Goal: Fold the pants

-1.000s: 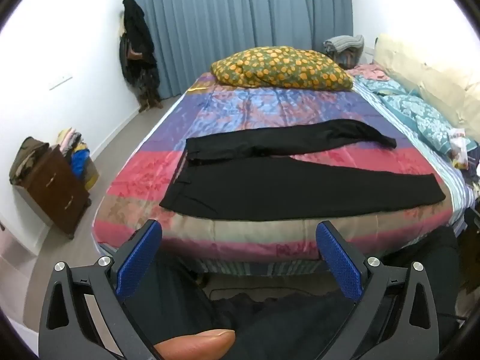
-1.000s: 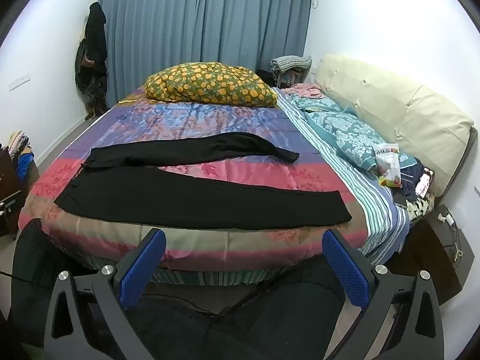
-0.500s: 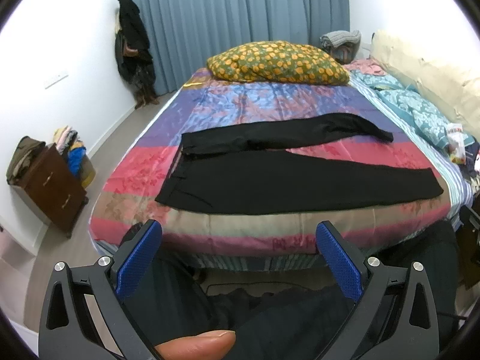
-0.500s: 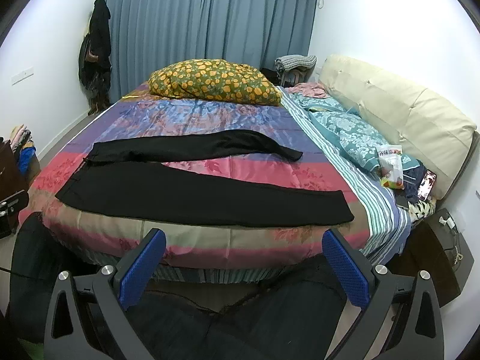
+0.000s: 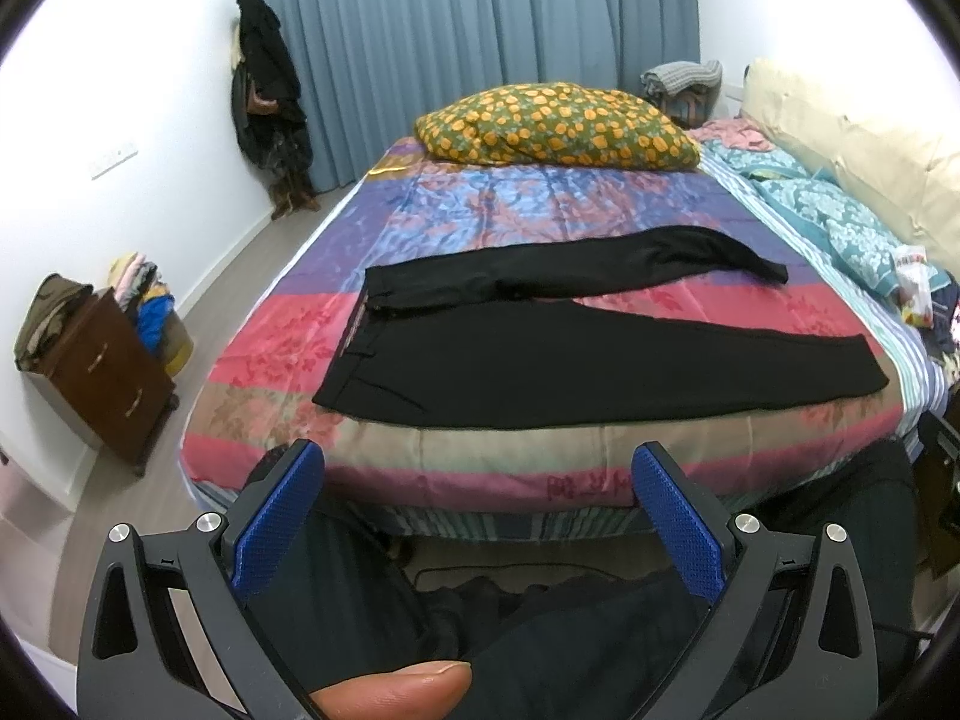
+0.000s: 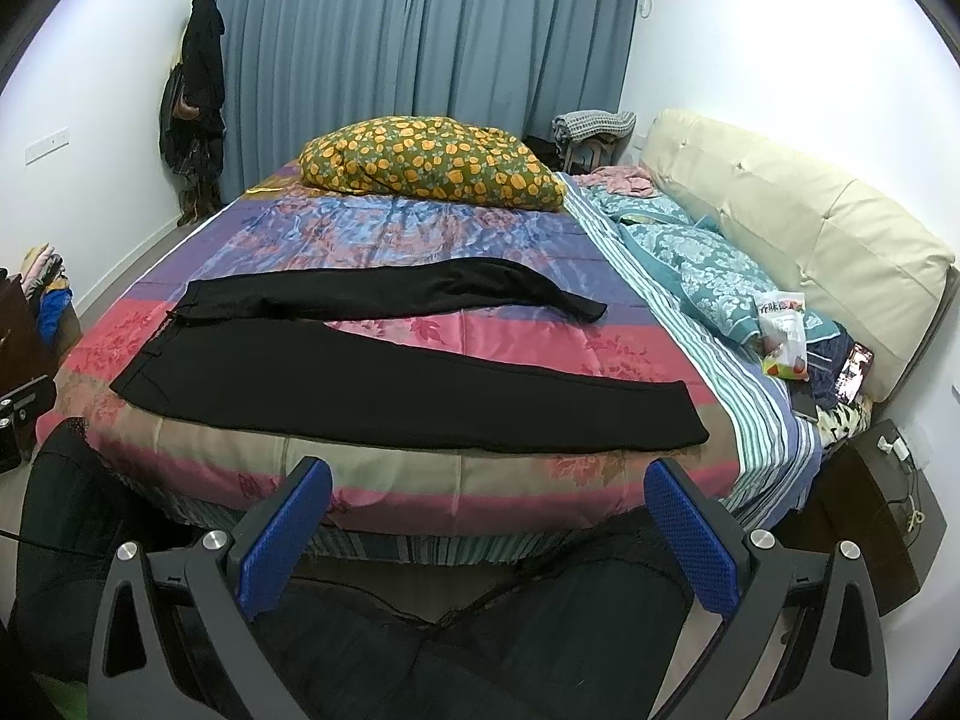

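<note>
Black pants [image 5: 576, 360] lie flat on the colourful bedspread [image 5: 540, 204], waistband at the left and both legs stretched to the right. The far leg [image 6: 390, 294] angles away from the near one [image 6: 468, 402]. My left gripper [image 5: 477, 480] hangs open in front of the bed's near edge, short of the pants, nothing between its blue pads. My right gripper [image 6: 489, 495] is open too, off the near edge and empty. A thumb [image 5: 396, 690] shows at the bottom of the left wrist view.
A yellow-flowered pillow [image 6: 429, 159] lies at the far end of the bed. Teal bedding [image 6: 696, 264], a snack bag [image 6: 783, 336] and a cream headboard [image 6: 804, 228] fill the right side. A brown drawer unit [image 5: 102, 372] stands left; a dark bedside table [image 6: 882, 510] stands right.
Both grippers have risen a little and drawn slightly nearer the bed, so the pants sit lower in both views. The pants have not moved. Both grippers stay open.
</note>
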Demonstrator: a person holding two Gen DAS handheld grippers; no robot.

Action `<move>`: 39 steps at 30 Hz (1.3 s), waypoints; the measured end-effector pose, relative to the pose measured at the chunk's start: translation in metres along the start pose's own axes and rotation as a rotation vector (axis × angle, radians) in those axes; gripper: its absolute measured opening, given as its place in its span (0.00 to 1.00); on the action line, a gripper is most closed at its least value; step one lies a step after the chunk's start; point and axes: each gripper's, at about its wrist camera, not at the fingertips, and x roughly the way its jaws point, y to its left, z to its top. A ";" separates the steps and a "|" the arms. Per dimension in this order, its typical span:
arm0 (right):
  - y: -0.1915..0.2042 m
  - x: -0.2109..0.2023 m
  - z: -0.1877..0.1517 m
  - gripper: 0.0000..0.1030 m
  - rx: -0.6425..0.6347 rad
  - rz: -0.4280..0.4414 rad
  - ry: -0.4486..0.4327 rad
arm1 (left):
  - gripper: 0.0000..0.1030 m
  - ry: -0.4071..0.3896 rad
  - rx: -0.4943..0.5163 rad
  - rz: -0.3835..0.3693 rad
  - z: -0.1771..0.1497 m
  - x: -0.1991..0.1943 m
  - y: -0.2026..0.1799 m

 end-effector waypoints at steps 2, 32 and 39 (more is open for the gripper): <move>0.000 0.000 0.000 1.00 0.000 0.001 0.002 | 1.00 0.001 -0.001 0.001 0.000 0.000 0.000; 0.001 -0.001 -0.003 1.00 0.002 -0.019 -0.006 | 1.00 0.012 0.009 0.019 0.001 0.001 0.003; -0.008 0.001 -0.001 1.00 0.040 -0.013 0.009 | 1.00 0.012 0.010 0.020 0.001 0.001 0.003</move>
